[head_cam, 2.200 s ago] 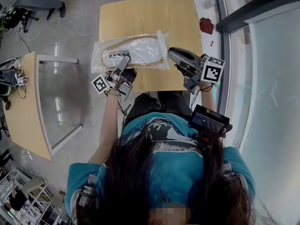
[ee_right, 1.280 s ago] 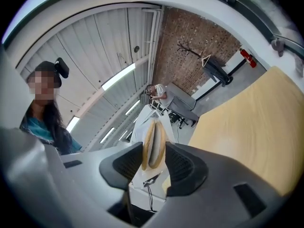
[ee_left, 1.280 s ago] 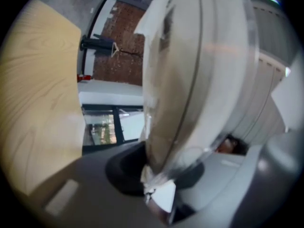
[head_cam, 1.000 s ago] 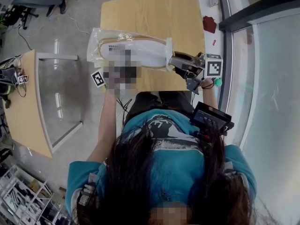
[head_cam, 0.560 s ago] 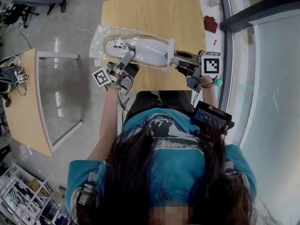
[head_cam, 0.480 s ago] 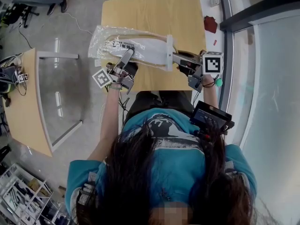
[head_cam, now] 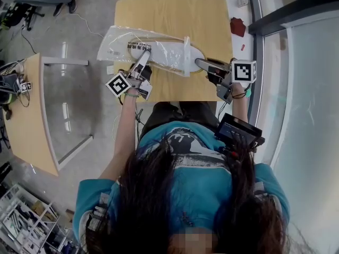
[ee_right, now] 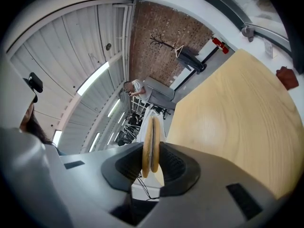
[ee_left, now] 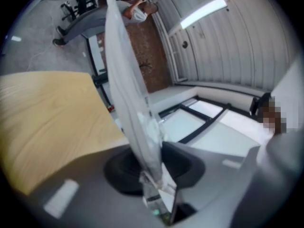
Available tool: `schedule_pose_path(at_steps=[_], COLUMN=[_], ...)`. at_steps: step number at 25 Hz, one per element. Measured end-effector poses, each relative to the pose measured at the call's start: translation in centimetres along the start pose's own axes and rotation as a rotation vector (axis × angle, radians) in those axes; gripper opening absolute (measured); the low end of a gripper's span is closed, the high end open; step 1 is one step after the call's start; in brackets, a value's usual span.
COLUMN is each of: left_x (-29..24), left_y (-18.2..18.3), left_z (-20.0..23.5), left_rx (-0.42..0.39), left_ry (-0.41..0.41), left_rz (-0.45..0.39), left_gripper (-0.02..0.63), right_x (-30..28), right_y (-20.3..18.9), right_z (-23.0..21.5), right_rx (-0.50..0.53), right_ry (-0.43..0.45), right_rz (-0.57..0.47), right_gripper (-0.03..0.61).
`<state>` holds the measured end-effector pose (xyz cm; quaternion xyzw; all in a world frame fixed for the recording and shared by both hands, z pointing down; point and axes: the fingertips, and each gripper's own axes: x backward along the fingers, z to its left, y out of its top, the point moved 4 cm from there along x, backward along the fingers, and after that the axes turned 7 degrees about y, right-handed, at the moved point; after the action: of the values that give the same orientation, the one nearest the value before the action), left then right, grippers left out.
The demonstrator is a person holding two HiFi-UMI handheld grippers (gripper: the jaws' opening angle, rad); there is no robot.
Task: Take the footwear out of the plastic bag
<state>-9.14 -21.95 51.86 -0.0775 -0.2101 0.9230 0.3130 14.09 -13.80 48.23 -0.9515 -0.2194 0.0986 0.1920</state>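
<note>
A clear plastic bag (head_cam: 139, 40) lies across the wooden table (head_cam: 169, 12) with a pair of white, tan-edged slippers (head_cam: 195, 53) inside. Their right end sticks out of the bag's open right side. My left gripper (head_cam: 143, 58) is at the bag's near edge, shut on the plastic film. In the left gripper view the bag (ee_left: 124, 94) rises as a thin sheet from between the jaws of the left gripper (ee_left: 153, 161). My right gripper (head_cam: 201, 62) is shut on the slippers' protruding end. In the right gripper view the two tan soles (ee_right: 151, 141) stand edge-on in the right gripper (ee_right: 151, 164).
A dark red object (head_cam: 234, 27) and a small white item (head_cam: 242, 1) lie on the white ledge right of the table. A second wooden table (head_cam: 24, 126) with a glass-topped frame (head_cam: 66, 110) stands at the left. A glass wall (head_cam: 302, 89) runs along the right.
The right gripper has closed on the slippers' end. The bag has slid left off that end, so more of the slippers is bare. The left gripper moved up and left with the plastic.
</note>
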Motion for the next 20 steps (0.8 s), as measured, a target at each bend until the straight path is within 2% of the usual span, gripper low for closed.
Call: schedule_pose_path(at_steps=[4,9,13,17,18,20], left_x=[-0.3,0.3,0.5,1.1,1.5,2.7], left_y=[0.1,0.6,0.8,1.5,1.8,2.8], left_z=[0.8,2.5,2.9,4.6,5.2,6.4], left_rx=[-0.02,-0.001,-0.022,-0.014,-0.038,-0.099], left_ry=[0.056,0.116,0.134,0.221,0.266,0.37], left_rz=[-0.015,-0.073,-0.087,-0.146,-0.162,-0.194], left_gripper=[0.116,0.118,0.12,0.121,0.111,0.02], right_x=[0.0,0.6,0.8,0.9,1.0,1.6], right_y=[0.0,-0.5,-0.7,-0.8,-0.7,-0.5], right_z=[-0.2,-1.1,-1.3,-1.4,-1.5,-1.5], right_rx=[-0.003,-0.044,-0.047,-0.057,-0.055,-0.052], right_ry=[-0.012,-0.052,-0.066,-0.083,-0.092,-0.11], right_rz=[-0.004,-0.01,-0.003,-0.01,-0.01,-0.013], right_gripper=[0.091,0.089,0.089,0.089,0.089,0.089])
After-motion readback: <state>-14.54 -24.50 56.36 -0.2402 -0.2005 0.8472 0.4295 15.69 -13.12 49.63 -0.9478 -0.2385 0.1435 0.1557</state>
